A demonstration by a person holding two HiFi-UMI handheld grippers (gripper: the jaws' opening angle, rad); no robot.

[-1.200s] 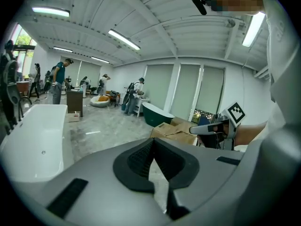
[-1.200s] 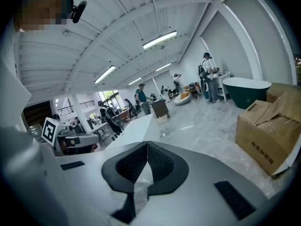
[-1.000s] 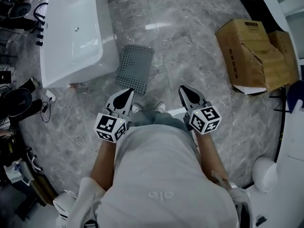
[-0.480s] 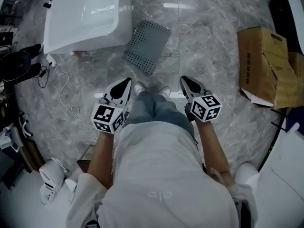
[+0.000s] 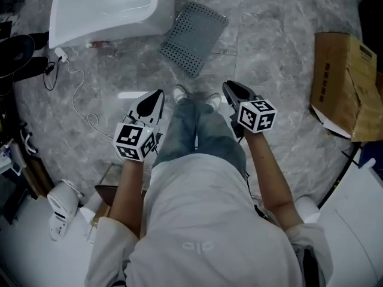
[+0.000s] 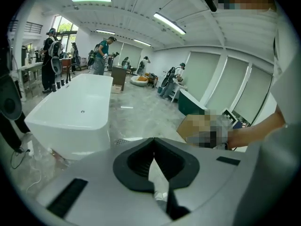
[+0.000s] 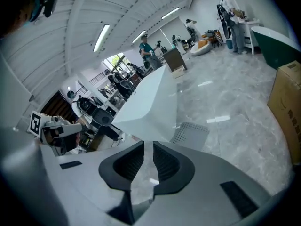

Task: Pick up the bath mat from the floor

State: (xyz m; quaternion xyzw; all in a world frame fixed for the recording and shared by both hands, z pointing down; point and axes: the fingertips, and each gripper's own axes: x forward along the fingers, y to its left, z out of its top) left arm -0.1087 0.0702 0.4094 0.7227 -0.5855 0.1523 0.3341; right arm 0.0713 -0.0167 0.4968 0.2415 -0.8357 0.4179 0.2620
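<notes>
marble floor [image 5: 269,70]: bath mat [image 5: 194,37] beside white bathtub [image 5: 108,11], cardboard box [image 5: 344,82] apart

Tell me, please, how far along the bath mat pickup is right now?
Done: nothing yet; the perforated grey bath mat lies flat on the floor beside the bathtub. In hand: both grippers hang short of it, left gripper shut and empty, right gripper with jaws opening on nothing. Left: reach down, grip an edge, lift.
</notes>
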